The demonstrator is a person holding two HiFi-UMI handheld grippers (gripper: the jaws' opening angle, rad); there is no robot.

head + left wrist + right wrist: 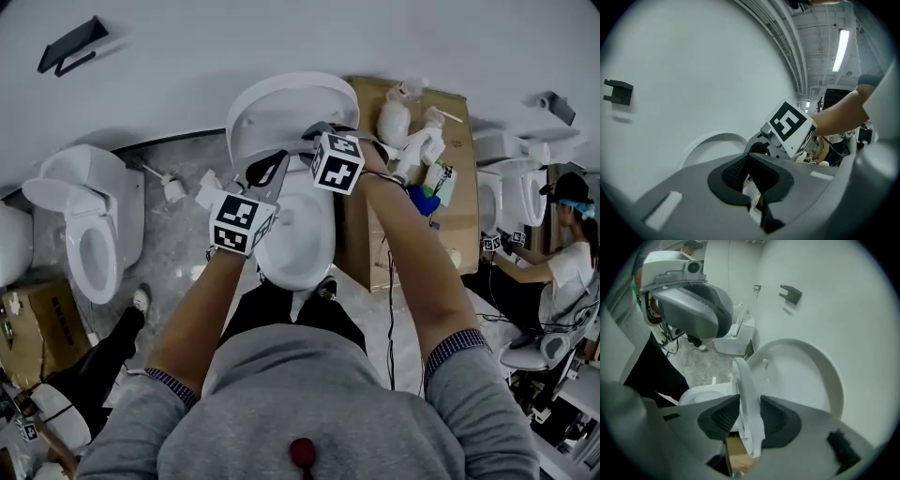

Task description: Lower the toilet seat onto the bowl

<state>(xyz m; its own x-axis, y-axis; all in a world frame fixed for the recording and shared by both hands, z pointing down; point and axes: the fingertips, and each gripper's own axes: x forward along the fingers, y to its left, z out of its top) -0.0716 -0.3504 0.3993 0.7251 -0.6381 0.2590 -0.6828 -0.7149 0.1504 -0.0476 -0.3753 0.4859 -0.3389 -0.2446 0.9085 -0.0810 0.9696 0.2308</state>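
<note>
Clearly, the toilet seat stands above the bowl.

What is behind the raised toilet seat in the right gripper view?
The lid, standing open in front of the white wall. The seat and the right gripper hide the lid's lower part.
</note>
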